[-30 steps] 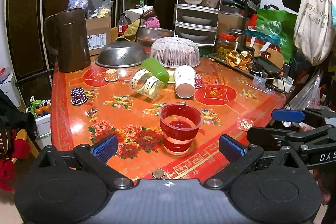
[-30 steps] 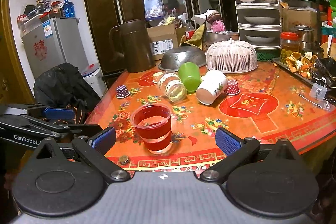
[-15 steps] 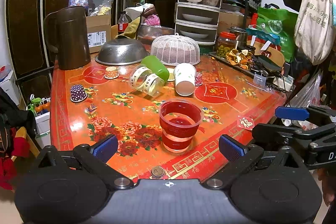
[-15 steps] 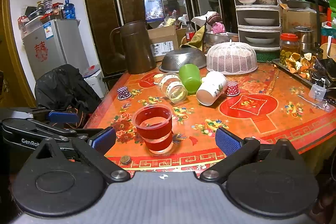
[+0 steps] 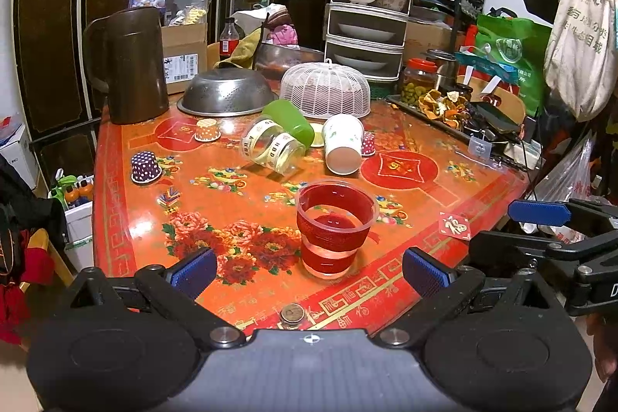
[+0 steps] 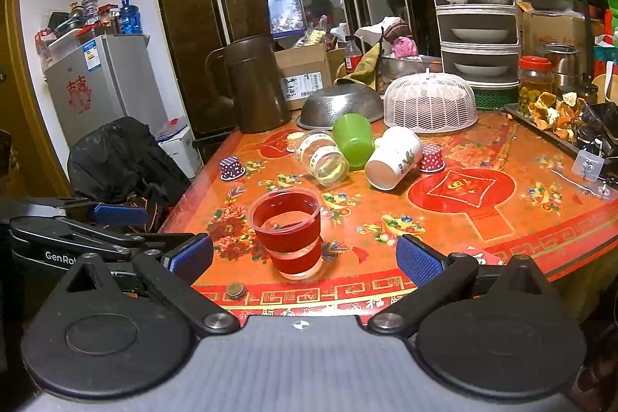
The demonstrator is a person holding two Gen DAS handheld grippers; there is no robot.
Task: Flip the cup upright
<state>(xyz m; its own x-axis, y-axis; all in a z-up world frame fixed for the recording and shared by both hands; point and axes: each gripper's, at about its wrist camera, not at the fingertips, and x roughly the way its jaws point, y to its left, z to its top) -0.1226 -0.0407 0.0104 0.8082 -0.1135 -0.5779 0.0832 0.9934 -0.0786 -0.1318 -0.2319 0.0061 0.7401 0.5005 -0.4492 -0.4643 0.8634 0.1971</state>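
A clear cup with red bands (image 5: 334,228) (image 6: 290,232) stands upright near the table's front edge. Behind it three cups lie on their sides: a clear jar-like cup (image 5: 272,146) (image 6: 322,157), a green cup (image 5: 289,122) (image 6: 352,139) and a white paper cup (image 5: 343,143) (image 6: 394,157). My left gripper (image 5: 309,271) is open and empty, just in front of the red cup. My right gripper (image 6: 305,257) is open and empty, also just short of the red cup. Each gripper shows at the edge of the other's view.
A brown jug (image 5: 133,64), an upturned steel colander (image 5: 226,91) and a white mesh food cover (image 5: 326,89) stand at the back of the red floral table (image 5: 212,219). Small cupcake liners (image 5: 145,167) and a coin (image 5: 291,313) lie about. A tray of clutter (image 5: 455,111) sits right.
Both grippers have drifted back slightly from the table; the red cup stays put. Nothing was grasped or released.
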